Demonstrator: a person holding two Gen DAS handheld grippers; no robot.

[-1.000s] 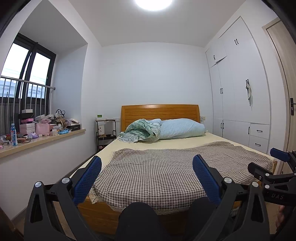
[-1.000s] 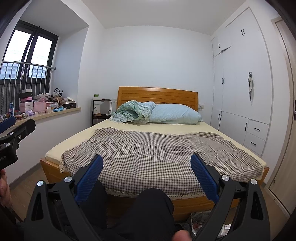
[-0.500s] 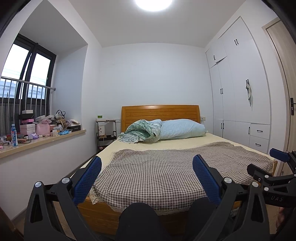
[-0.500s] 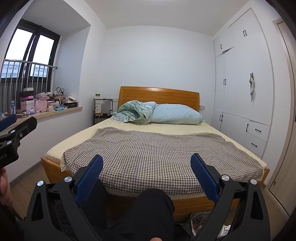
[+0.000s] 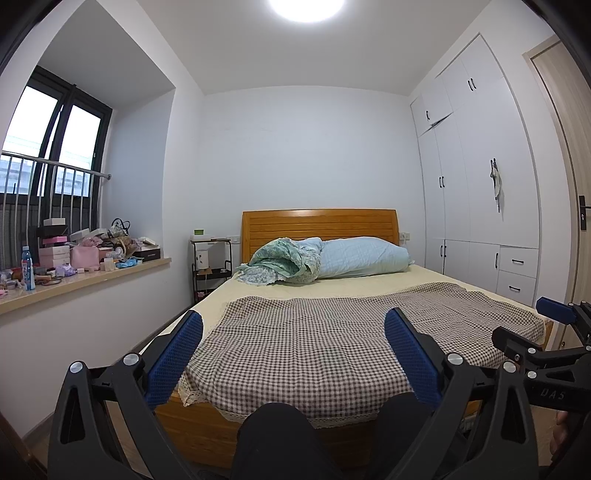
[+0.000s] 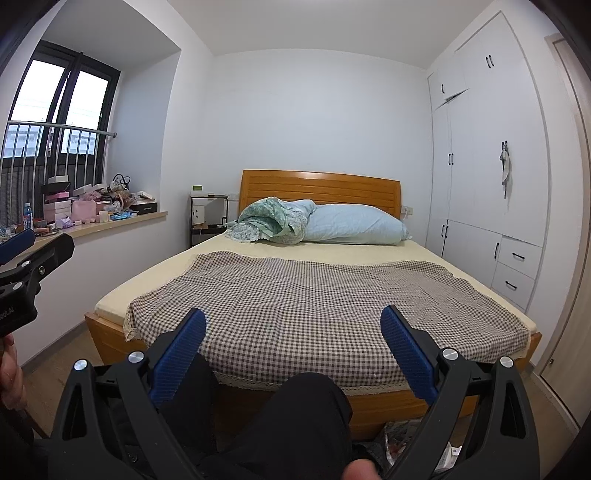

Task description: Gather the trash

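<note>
What may be crumpled trash [image 6: 400, 439] is glimpsed on the floor below the near right of the bed [image 6: 325, 295]. Nothing is collected yet. The left gripper [image 5: 293, 325] and right gripper [image 6: 293, 325] are held wide open, empty.

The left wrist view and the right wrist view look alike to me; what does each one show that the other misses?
Only the left view shows the ceiling light and the door handle. Only the right view shows crumpled litter on the floor at the foot of the bed, and a hand's edge. Both share the bed, checkered cloth, blue pillow, cluttered windowsill, wardrobe and open, empty tongs.
</note>
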